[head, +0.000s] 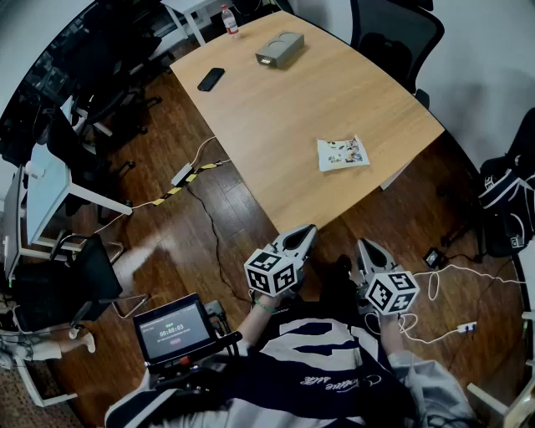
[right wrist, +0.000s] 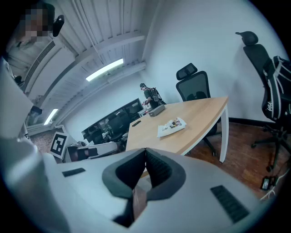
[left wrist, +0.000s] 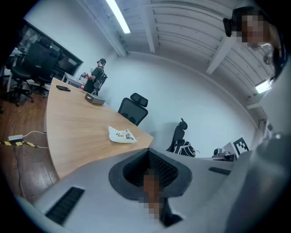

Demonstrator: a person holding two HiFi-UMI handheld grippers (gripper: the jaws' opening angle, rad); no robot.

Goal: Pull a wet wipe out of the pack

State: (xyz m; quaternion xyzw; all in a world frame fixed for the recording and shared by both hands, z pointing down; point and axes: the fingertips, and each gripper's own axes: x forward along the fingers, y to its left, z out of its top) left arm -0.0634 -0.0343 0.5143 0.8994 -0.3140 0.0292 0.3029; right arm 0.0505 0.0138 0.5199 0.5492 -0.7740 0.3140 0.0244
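Off the near corner of the worktop (head: 276, 142), both grippers hang low in front of the person, over the wood floor and short of the edge.

Left gripper (head: 310, 229): jaws pressed together, nothing between them. Its own view shows the two dark pads (left wrist: 157, 166) meeting at the tip.
Right gripper (head: 363, 245): same, jaws closed and empty, pads (right wrist: 157, 169) touching in its own view.
Both point toward the worktop, tipped slightly down.

Wet wipe pack (head: 343, 154) lies flat on the worktop near its right-hand edge, towards the near corner. It's a white pack with a printed top, well apart from both grippers, and nothing is touching it. In the left gripper view the pack (left wrist: 122, 134) sits ahead of the jaws and a bit left. In the right gripper view the pack (right wrist: 172, 126) is ahead and a bit right.

Far end of the worktop: grey box (head: 279, 49), black phone (head: 211, 79) to its left, red-capped bottle (head: 228, 18) at the far edge. All are well apart from the pack.

Floor left of the worktop: power strip (head: 181, 174) with a yellow-and-black striped cable (head: 178, 190) running from it. A small screen (head: 173, 328) on a stand sits by the person's left side. A black office chair (head: 393, 29) stands beyond the worktop's far right side.
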